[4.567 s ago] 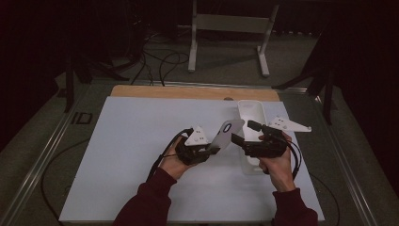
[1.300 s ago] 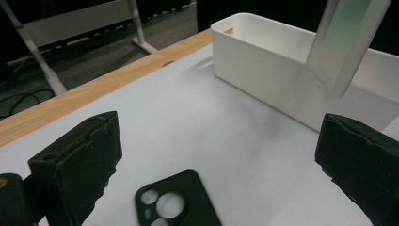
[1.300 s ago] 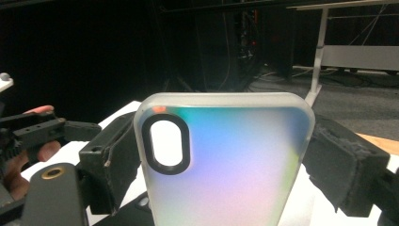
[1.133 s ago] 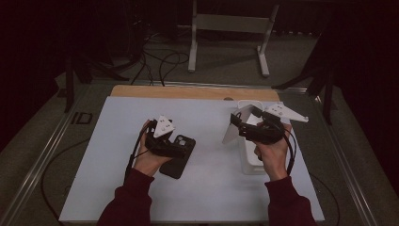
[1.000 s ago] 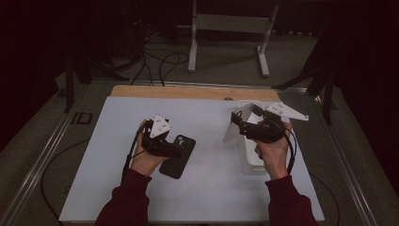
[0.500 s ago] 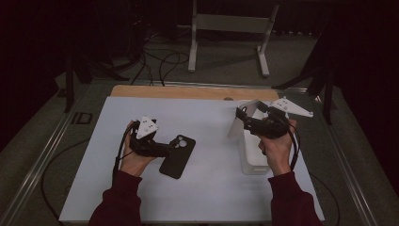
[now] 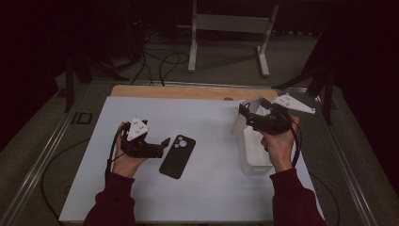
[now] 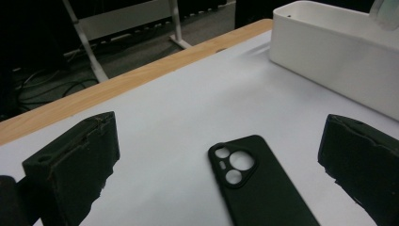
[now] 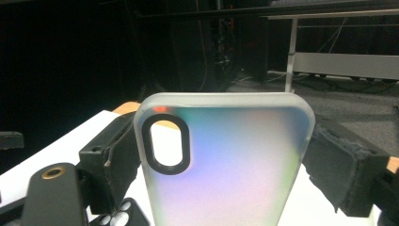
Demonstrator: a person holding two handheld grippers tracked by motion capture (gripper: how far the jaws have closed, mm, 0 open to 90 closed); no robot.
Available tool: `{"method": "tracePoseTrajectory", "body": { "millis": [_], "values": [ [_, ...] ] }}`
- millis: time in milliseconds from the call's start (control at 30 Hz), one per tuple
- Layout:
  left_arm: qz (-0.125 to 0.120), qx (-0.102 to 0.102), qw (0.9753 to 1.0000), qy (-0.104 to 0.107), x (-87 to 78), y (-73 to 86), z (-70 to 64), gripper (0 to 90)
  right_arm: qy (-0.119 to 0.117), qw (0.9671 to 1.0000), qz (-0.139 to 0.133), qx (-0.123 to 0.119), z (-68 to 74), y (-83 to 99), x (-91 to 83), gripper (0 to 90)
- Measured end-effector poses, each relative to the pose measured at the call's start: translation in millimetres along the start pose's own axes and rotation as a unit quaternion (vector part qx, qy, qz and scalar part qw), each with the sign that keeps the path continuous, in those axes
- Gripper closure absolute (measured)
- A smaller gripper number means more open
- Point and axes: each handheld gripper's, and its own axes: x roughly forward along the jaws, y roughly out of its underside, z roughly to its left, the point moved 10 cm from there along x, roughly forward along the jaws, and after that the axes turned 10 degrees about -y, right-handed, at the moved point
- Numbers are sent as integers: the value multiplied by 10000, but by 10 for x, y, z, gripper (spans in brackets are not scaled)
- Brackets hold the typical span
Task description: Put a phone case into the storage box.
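On white mat (image 7: 207, 188): lying loose, black case (image 7: 177, 156), left gripper (image 7: 163, 142) gaping beside; right gripper (image 7: 243, 112) clamping pale case (image 9: 226, 160).

No text, label, brand, number or sign can be read anywhere: the black phone (image 7: 177, 156), the frosted case (image 9: 226, 160) and the white bin (image 8: 339, 52) all show plain surfaces.

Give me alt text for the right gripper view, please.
A translucent iridescent phone case with a black-rimmed oval camera cutout stands upright between the right gripper's two black jaws, clamped at its sides. Behind it lie a white table edge and a dark room.
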Motion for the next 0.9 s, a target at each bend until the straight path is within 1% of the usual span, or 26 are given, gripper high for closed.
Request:
{"method": "tracePoseTrajectory", "body": {
  "millis": [233, 367, 567, 633, 667, 700, 767, 900],
  "values": [
    [34, 25, 9999, -101, -26, 70, 82, 0, 92, 10000, -15, 7, -60, -15, 3, 169],
    [12, -31, 9999, -161, -45, 92, 135, 0, 135, 9999, -34, 7, -101, -33, 2, 169],
    [36, -33, 9996, -262, -81, 154, 202, 0, 233, 9997, -36, 11, -167, -46, -9, 169],
    [36, -52, 9996, -262, -97, 169, 216, 0, 259, 9997, -30, 22, -180, -45, -11, 169],
    [13, -92, 9995, -297, -121, 194, 244, 0, 276, 9996, -36, 28, -198, -46, -14, 169],
    [11, -88, 9995, -302, -133, 209, 259, 0, 325, 9995, -32, 37, -228, -46, -18, 169],
    [31, -101, 9994, -337, -150, 245, 283, 0, 350, 9994, -44, 45, -256, -46, -19, 169],
    [53, -144, 9994, -308, -179, 292, 315, 0, 403, 9992, -24, 55, -298, -41, -13, 169]
  ]
}}
